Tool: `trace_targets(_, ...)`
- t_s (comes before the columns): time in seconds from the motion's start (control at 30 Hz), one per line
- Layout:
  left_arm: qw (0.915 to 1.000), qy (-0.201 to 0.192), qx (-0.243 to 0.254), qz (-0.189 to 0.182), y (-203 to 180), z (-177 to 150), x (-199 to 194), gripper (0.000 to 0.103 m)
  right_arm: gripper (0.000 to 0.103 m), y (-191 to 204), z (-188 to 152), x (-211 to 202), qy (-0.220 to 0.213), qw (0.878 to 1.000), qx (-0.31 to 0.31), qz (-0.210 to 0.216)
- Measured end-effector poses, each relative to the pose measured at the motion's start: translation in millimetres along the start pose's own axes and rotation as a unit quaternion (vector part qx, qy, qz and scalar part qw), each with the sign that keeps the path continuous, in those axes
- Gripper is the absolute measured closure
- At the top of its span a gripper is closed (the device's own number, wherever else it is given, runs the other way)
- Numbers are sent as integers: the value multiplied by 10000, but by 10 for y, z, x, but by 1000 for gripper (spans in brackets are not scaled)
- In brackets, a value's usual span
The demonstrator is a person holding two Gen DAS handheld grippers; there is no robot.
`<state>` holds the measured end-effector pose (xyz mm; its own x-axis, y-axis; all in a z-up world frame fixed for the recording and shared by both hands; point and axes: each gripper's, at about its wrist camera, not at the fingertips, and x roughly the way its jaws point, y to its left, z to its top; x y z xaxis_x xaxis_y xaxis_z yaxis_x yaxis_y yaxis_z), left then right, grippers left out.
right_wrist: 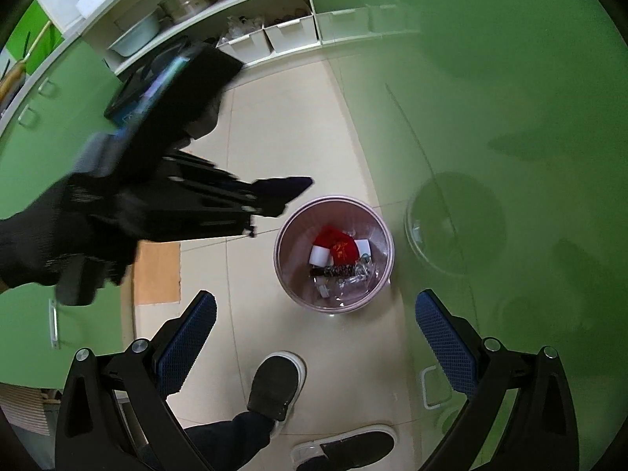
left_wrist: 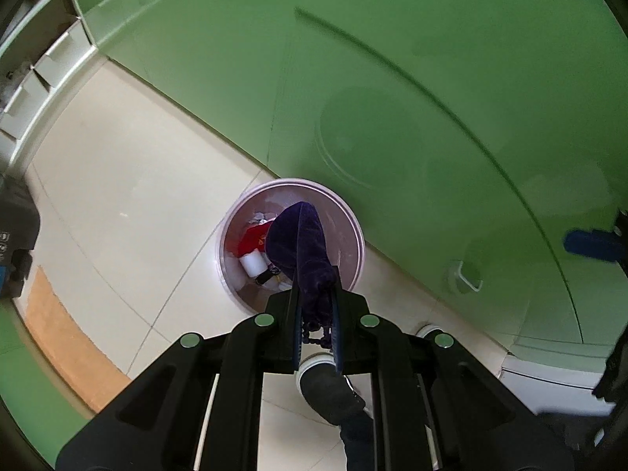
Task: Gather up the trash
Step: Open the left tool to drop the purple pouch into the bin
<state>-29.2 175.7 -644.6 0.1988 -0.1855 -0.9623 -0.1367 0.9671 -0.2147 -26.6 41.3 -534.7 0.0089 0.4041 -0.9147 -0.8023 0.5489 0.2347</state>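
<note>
My left gripper (left_wrist: pixel 317 306) is shut on a dark purple cloth pouch (left_wrist: pixel 300 243) with a beaded cord, held above a pink trash bin (left_wrist: pixel 355 231) on the floor. The bin holds a red item (left_wrist: pixel 255 237), a white roll (left_wrist: pixel 253 263) and other scraps. In the right wrist view the same bin (right_wrist: pixel 382 235) sits below, with the left gripper and pouch (right_wrist: pixel 286 188) coming in from the left, just up-left of the bin's rim. My right gripper (right_wrist: pixel 316 329) is open and empty above the floor near the bin.
A green table (right_wrist: pixel 510 117) fills the right side, with a clear glass lid (right_wrist: pixel 451 227) on it. Open shelves with white boxes (right_wrist: pixel 286 33) and pots stand at the back. The person's shoes (right_wrist: pixel 276 386) are on the tiled floor below. Green cabinets (right_wrist: pixel 59 125) are at left.
</note>
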Motion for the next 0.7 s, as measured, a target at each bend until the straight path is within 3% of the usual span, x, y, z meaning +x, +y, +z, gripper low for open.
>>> trace_targets(0.2, 9999, 39, 107, 114, -38, 40, 309, 88, 6, -28, -154, 66, -37, 9999, 62, 86)
trace_targets(0.27, 9999, 32, 90, 129, -38, 48, 367, 73, 6, -55, -183, 81, -50, 9999, 101, 99)
trace_targets(0.3, 9998, 19, 92, 155, -48, 49, 376, 51, 6, -71, -196, 87, -57, 9998, 126, 106)
trace_targets(0.33, 9999, -6, 84, 139, -46, 48, 381, 23, 6, -83, -208, 93, -62, 9998, 145, 110)
trace_targets(0.4, 9999, -93, 26, 100, -46, 51, 383, 3, 6, -99, -218, 85, -75, 9997, 177, 128)
trace_targets(0.7, 9995, -76, -142, 277, -79, 54, 255, 3, 6, -37, -194, -88, -183, 9996, 116, 179)
